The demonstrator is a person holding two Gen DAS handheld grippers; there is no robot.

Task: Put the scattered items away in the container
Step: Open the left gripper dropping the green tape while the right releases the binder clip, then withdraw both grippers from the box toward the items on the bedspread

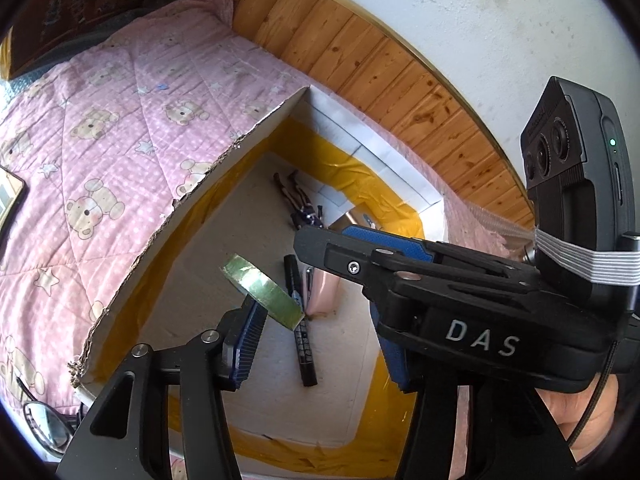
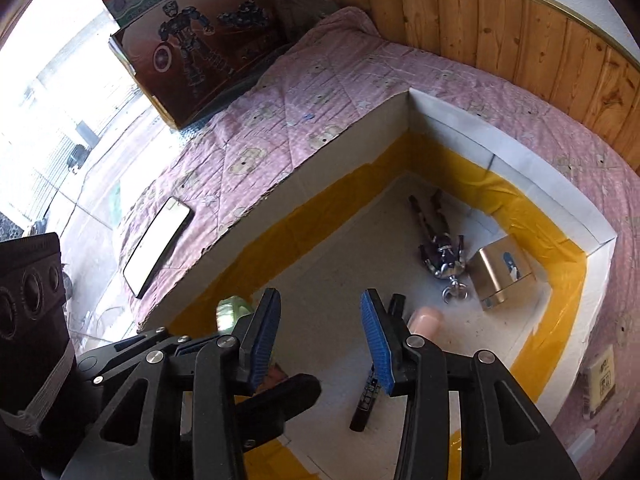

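A: Where is everything?

B: The box [image 2: 516, 184], white walls with yellow tape along the floor, sits on a bed under a pink quilt [image 1: 120, 128]. Both tools hang over it.

A: What does the left tool [image 1: 316, 316] hold?

B: A green tape roll [image 1: 262, 290] touches the inner pad of its left finger, tilted, above the box floor. The other finger is hidden behind the right tool, so I cannot tell whether the roll is pinched.

A: And the right tool [image 2: 318, 338]?

B: Released, fingers spread, nothing between them. In the left view it crosses in front and blocks much of the box.

A: What is already inside?

B: A black marker [image 1: 302, 328] lying flat, a pink item [image 1: 322, 290] just beside it, a toy figure [image 2: 440, 240] near the far corner, and a gold cube [image 2: 502, 274] beside the figure.

A: Outside the box?

B: A phone [image 2: 158, 246] on the quilt, glasses [image 1: 46, 426] near the edge, a toy carton [image 2: 196, 48] at the bed's far end, and a small card [image 2: 600, 380] on the right.
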